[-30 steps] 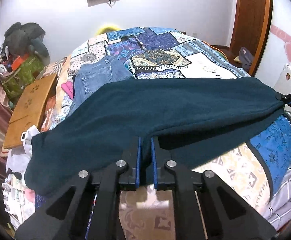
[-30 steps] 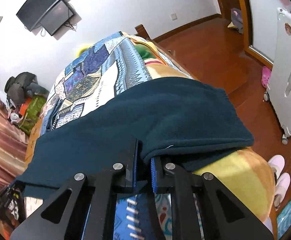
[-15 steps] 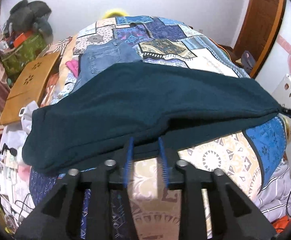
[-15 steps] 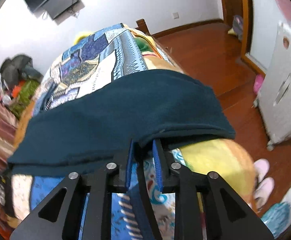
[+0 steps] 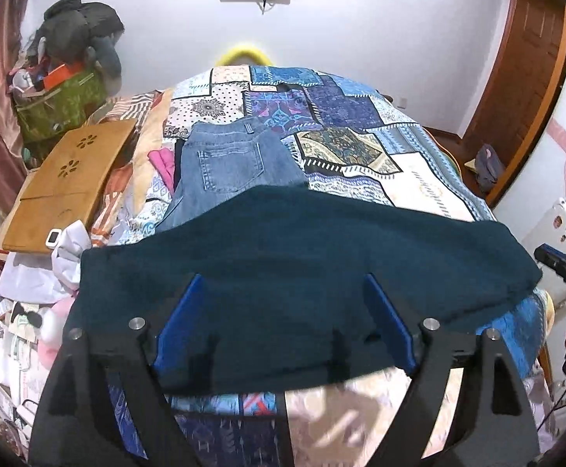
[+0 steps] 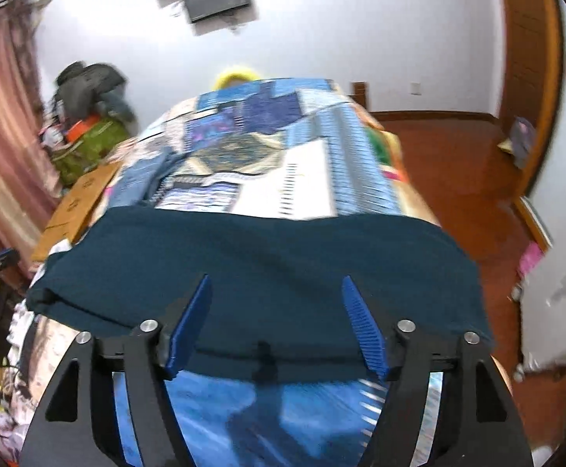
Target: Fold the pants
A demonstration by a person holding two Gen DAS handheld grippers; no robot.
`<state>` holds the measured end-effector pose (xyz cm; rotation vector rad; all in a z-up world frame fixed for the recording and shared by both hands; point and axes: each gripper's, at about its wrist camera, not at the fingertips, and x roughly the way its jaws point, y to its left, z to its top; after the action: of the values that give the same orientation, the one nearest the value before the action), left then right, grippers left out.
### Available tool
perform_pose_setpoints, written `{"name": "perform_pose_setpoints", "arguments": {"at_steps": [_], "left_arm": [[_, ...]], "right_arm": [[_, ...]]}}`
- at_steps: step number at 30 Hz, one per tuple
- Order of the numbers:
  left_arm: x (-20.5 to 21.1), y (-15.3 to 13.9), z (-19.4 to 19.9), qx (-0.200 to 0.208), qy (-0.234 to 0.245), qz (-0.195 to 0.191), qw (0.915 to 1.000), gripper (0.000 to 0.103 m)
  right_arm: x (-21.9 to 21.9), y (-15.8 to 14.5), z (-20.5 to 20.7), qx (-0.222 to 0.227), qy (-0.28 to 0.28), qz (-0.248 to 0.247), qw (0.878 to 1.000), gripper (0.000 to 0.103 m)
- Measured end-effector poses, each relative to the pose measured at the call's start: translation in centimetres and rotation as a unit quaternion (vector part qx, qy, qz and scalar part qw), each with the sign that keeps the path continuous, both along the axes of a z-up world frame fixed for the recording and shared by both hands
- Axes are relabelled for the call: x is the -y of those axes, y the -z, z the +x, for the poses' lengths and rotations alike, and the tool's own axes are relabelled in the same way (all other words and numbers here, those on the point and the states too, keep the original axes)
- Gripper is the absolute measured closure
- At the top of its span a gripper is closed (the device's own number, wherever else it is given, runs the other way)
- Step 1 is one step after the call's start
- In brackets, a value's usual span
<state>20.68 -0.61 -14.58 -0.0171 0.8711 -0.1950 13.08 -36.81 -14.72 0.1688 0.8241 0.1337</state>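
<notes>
Dark teal pants (image 5: pixel 302 257) lie folded lengthwise across the near end of the patchwork bed (image 5: pixel 364 116). My left gripper (image 5: pixel 283 311) hovers over their near edge, its jaws opening wide, the blue pads (image 5: pixel 177 319) clear of the cloth. In the right wrist view the same teal pants (image 6: pixel 259 264) stretch across the bed. My right gripper (image 6: pixel 275 319) is above their near edge with jaws opening, and its pads (image 6: pixel 362 323) touch nothing. The other gripper shows at the right edge of the left wrist view.
Blue jeans (image 5: pixel 228 163) lie on the bed just behind the teal pants. A wooden lap tray (image 5: pixel 69 183) and a green bag (image 5: pixel 61 105) sit at the left. A white appliance (image 6: pixel 559 311) stands on the wooden floor (image 6: pixel 461 179) at the right.
Both grippers let go of the teal pants' edge, opened wide and drew back and up. The pants now lie flat on the bed.
</notes>
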Motion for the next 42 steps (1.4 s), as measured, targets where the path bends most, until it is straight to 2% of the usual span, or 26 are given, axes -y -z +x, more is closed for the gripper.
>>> {"name": "perform_pose_setpoints", "arguments": {"at_steps": [7, 12, 14, 18, 24, 27, 30, 33, 38, 42], "left_arm": [[1.6, 3.9, 3.7, -0.065, 0.015, -0.002, 0.9978, 0.016], [3.0, 7.3, 3.7, -0.114, 0.025, 0.009, 0.9931, 0.015], [3.3, 7.4, 2.6, -0.097, 0.024, 0.019, 0.9948, 0.015], [3.1, 7.2, 1.1, -0.094, 0.026, 0.018, 0.9951, 0.013], [3.0, 7.0, -1.4, -0.066, 0.039, 0.028, 0.9967, 0.012], [2.7, 6.9, -1.8, -0.068, 0.03, 0.019, 0.997, 0.012], [2.8, 6.7, -1.7, -0.071, 0.024, 0.018, 0.997, 0.012], [2.9, 6.5, -1.6, -0.073, 0.017, 0.02, 0.997, 0.012], [2.7, 5.6, -0.7, -0.083, 0.008, 0.015, 0.9964, 0.012], [3.2, 4.6, 0.5, -0.071, 0.004, 0.02, 0.9973, 0.012]], "right_arm": [[-4.9, 3.0, 3.3, -0.034, -0.066, 0.0, 0.997, 0.033], [-6.1, 6.4, 3.9, -0.093, -0.085, -0.01, 0.992, 0.033], [-5.5, 7.2, 3.0, -0.096, -0.08, -0.005, 0.992, 0.032], [-3.7, 6.8, 1.0, -0.085, -0.06, 0.002, 0.995, 0.03], [1.8, 6.0, -1.8, -0.069, 0.019, 0.03, 0.997, 0.031], [4.6, 5.3, -3.6, -0.055, 0.051, 0.047, 0.996, 0.032], [6.5, 4.6, -4.6, -0.043, 0.092, 0.034, 0.994, 0.03], [9.3, 4.7, -5.7, -0.048, 0.152, 0.013, 0.987, 0.03], [13.7, 4.7, -8.3, -0.053, 0.221, 0.05, 0.973, 0.03], [15.1, 4.4, -9.7, -0.046, 0.251, 0.092, 0.962, 0.03]]}}
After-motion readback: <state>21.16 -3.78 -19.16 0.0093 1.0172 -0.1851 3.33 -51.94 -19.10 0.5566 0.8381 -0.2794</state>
